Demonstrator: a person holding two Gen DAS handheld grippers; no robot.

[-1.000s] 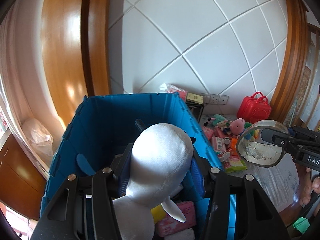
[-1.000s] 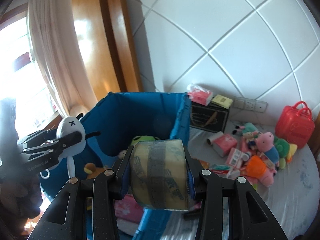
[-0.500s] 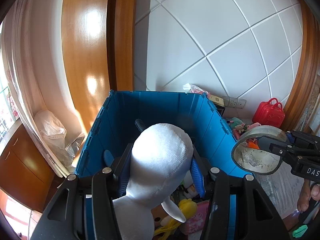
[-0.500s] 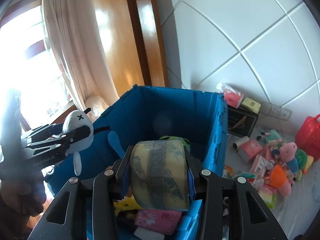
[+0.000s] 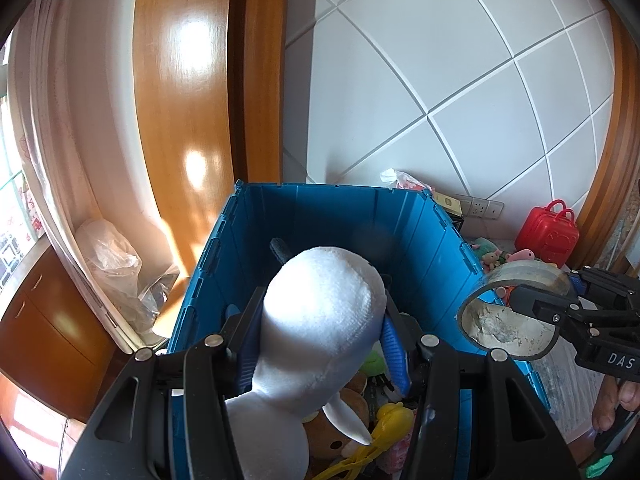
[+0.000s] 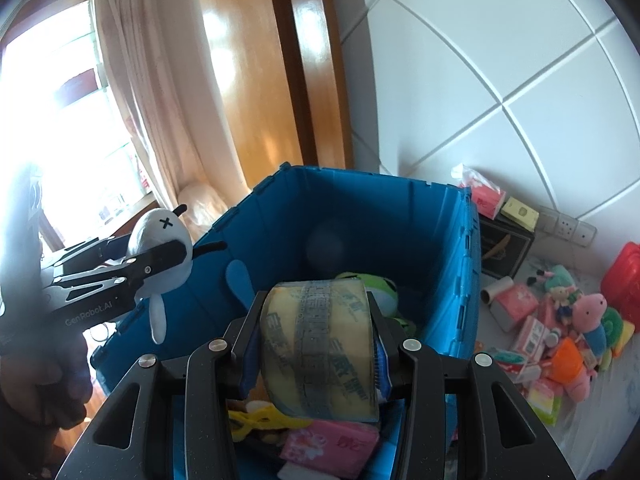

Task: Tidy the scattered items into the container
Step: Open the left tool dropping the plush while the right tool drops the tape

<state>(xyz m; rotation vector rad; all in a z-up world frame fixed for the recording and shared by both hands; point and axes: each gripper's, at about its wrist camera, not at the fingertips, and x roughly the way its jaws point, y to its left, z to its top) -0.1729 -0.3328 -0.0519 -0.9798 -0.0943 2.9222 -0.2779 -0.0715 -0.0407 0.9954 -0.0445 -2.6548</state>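
My left gripper (image 5: 320, 344) is shut on a white plush toy (image 5: 320, 320) and holds it above the open blue crate (image 5: 420, 216). The plush also shows in the right wrist view (image 6: 160, 248), over the crate's left rim. My right gripper (image 6: 316, 340) is shut on a roll of clear packing tape (image 6: 320, 344), held above the crate (image 6: 360, 200). The tape also shows in the left wrist view (image 5: 512, 316), over the crate's right rim. Inside the crate lie a pink pack (image 6: 332, 448), a yellow toy (image 5: 392, 420) and a green plush (image 6: 380, 288).
Scattered toys and packs (image 6: 560, 340) lie on the white surface right of the crate, with a red toy case (image 5: 548, 236) and a dark box (image 6: 504, 244) by the tiled wall. A wooden frame, a curtain and a plastic bag (image 5: 112, 256) stand left of the crate.
Both grippers have moved left with their loads, from beside the crate to above it. More of the crate's inside shows now. Both grips stay the same.
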